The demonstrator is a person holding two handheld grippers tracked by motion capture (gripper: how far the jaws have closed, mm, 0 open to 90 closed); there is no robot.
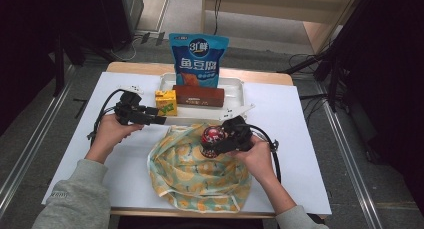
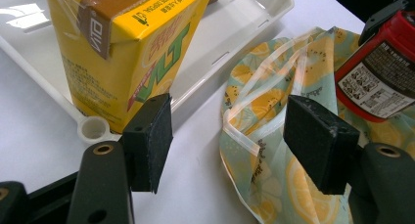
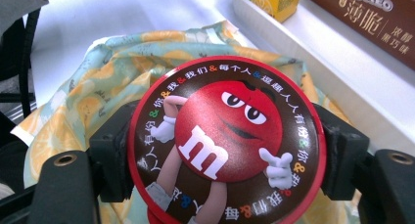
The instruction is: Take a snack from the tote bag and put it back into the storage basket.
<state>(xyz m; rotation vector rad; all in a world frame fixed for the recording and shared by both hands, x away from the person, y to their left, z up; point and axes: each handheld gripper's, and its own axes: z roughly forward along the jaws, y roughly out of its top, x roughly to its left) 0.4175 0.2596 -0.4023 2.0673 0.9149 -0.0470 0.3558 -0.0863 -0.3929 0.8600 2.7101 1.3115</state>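
Observation:
A lemon-print cloth bag (image 1: 200,169) lies on the white table near the front edge. My right gripper (image 1: 212,144) is shut on a red M&M's tub (image 1: 212,137) and holds it over the bag's upper right part; its round lid (image 3: 225,141) faces the right gripper view, a pad pressed to each side. My left gripper (image 1: 161,120) is open, its pads (image 2: 151,138) spread with nothing between them, beside the bag's top left edge (image 2: 244,136) and just in front of a yellow drink carton (image 1: 165,102).
A white tray (image 1: 235,91) at the back holds the yellow carton (image 2: 122,53), a brown Oreo box (image 1: 199,95) and a tall blue snack bag (image 1: 198,60). White table surface spreads to the left and right of the cloth bag. Cables trail from both grippers.

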